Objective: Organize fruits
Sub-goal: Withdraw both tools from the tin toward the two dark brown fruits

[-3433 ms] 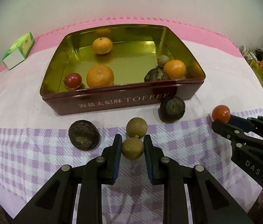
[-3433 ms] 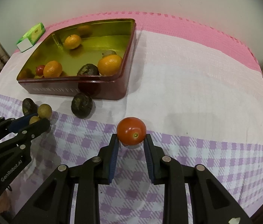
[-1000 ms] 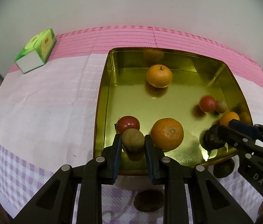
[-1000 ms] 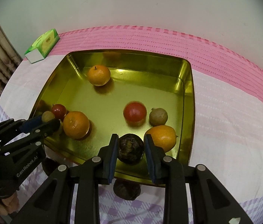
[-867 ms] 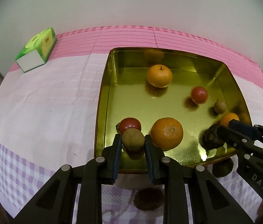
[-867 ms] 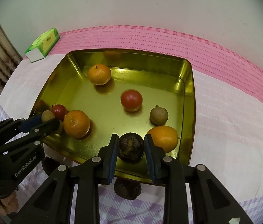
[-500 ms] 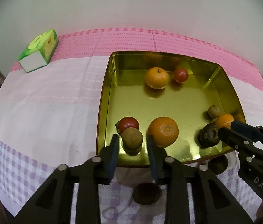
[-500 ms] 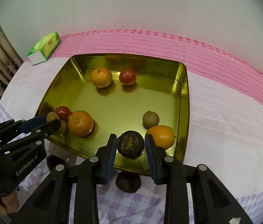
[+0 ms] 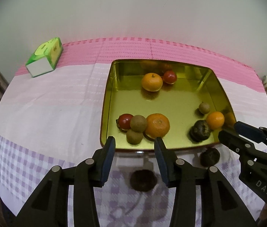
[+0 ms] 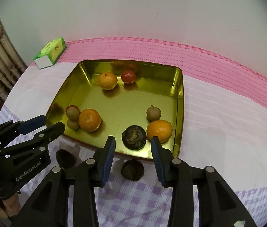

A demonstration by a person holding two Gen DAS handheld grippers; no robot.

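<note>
Your left gripper [image 9: 134, 147] hovers at the near rim of the gold tin [image 9: 107, 102], jaws spread wide and holding nothing. Just beyond its fingertips, inside the tin, a brown round fruit [image 9: 134, 136] lies touching a second brown fruit [image 9: 138, 123], a tomato [image 9: 125, 121] and an orange [image 9: 157, 125]. Your right gripper [image 10: 133, 146] is likewise spread and empty; a dark wrinkled fruit [image 10: 133, 137] rests in the tin between its fingertips, beside an orange fruit [image 10: 159, 130].

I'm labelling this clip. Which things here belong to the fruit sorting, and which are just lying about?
Belongs to the job:
gold tin
fruits in the tin
two dark fruits on the cloth

Just lying about:
green carton
tablecloth
</note>
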